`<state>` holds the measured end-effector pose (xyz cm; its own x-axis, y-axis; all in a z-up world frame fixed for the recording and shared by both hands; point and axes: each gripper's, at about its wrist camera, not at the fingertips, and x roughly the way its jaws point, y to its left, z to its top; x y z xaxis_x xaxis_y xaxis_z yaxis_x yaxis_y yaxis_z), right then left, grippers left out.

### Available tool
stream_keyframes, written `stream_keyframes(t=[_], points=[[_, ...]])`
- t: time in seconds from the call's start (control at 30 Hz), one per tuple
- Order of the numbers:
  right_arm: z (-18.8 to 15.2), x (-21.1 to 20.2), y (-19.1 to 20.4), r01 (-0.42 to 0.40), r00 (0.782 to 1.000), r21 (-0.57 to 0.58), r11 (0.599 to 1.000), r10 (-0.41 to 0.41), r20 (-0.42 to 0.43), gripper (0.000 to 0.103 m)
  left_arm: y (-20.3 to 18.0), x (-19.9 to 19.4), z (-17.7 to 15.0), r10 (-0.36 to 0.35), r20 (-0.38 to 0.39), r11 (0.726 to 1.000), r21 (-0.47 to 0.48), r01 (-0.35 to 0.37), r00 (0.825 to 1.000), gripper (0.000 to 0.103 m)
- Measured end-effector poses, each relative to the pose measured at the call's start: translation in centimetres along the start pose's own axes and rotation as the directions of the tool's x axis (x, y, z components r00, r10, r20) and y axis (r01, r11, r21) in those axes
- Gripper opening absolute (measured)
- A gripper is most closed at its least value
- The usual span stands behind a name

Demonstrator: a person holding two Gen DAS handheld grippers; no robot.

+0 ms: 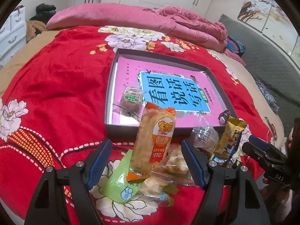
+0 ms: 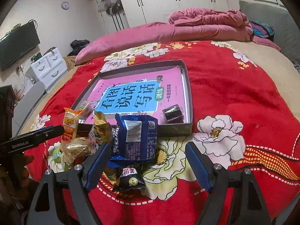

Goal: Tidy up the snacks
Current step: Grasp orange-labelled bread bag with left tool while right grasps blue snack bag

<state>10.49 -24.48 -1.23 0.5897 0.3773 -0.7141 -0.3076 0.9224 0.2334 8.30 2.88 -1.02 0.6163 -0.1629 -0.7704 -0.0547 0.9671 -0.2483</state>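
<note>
Your left gripper (image 1: 147, 161) and right gripper (image 2: 148, 164) each have 2 black arms with silver screws and blue ridged pads (image 1: 100, 162), and the left one's black body is printed GenRobot.AI in white.

Before me the snack pile (image 1: 155, 159) lies on the blanket (image 1: 56, 93); behind it the box (image 1: 215, 86) holds a book (image 1: 168, 93) and, I think, two snacks.

Home bedroom: bed (image 1: 56, 78), wardrobes (image 2: 168, 1).
</note>
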Motion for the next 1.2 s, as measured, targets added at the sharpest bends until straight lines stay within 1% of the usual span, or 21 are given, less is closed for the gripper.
stream_keyframes(t=[0.13,0.43,0.67,0.83,0.93,0.97,1.03,1.07,1.1,1.2], points=[[0.0,0.5,0.0,-0.005,1.0,0.005,1.0,0.005,-0.013,0.081,0.0,0.9,0.1,0.008,-0.023,1.0,-0.001,-0.008,1.0,0.078],[0.1,2.3,0.3,-0.014,0.998,0.003,1.0,0.014,-0.054,0.081,0.0,1.7,0.3,0.011,-0.038,1.0,0.008,-0.01,0.999,0.078],[0.1,3.5,0.4,-0.021,0.997,0.007,1.0,0.022,-0.078,0.081,0.2,2.2,0.4,0.009,-0.051,1.0,-0.005,-0.009,0.999,0.078],[0.3,4.1,0.2,-0.034,0.996,0.032,0.999,0.036,-0.085,0.081,0.1,2.6,0.5,-0.001,-0.062,1.0,-0.009,0.001,0.998,0.078],[0.4,4.4,-0.2,-0.057,0.995,0.062,0.996,0.062,-0.084,0.081,-0.3,2.8,0.4,0.0,-0.069,1.0,0.001,0.0,0.998,0.078],[0.4,4.4,-0.3,-0.062,0.994,0.071,0.996,0.068,-0.084,0.08,-0.3,2.9,0.4,0.001,-0.072,1.0,0.003,-0.001,0.997,0.078],[0.4,4.7,-0.5,-0.071,0.993,0.083,0.994,0.078,-0.087,0.073,-0.5,3.0,0.4,0.006,-0.074,1.0,0.006,-0.006,0.997,0.078],[0.4,4.7,-0.6,-0.079,0.993,0.088,0.993,0.086,-0.086,0.073,-0.6,3.0,0.4,0.008,-0.075,1.0,0.006,-0.008,0.997,0.078],[0.4,4.7,-0.6,-0.088,0.992,0.09,0.992,0.096,-0.082,0.07,-0.6,3.1,0.4,0.008,-0.076,1.0,0.004,-0.008,0.997,0.078],[0.4,4.7,-0.3,-0.1,0.991,0.074,0.992,0.106,-0.077,0.061,-0.6,3.4,0.4,0.013,-0.085,1.0,-0.003,-0.014,0.996,0.078]])
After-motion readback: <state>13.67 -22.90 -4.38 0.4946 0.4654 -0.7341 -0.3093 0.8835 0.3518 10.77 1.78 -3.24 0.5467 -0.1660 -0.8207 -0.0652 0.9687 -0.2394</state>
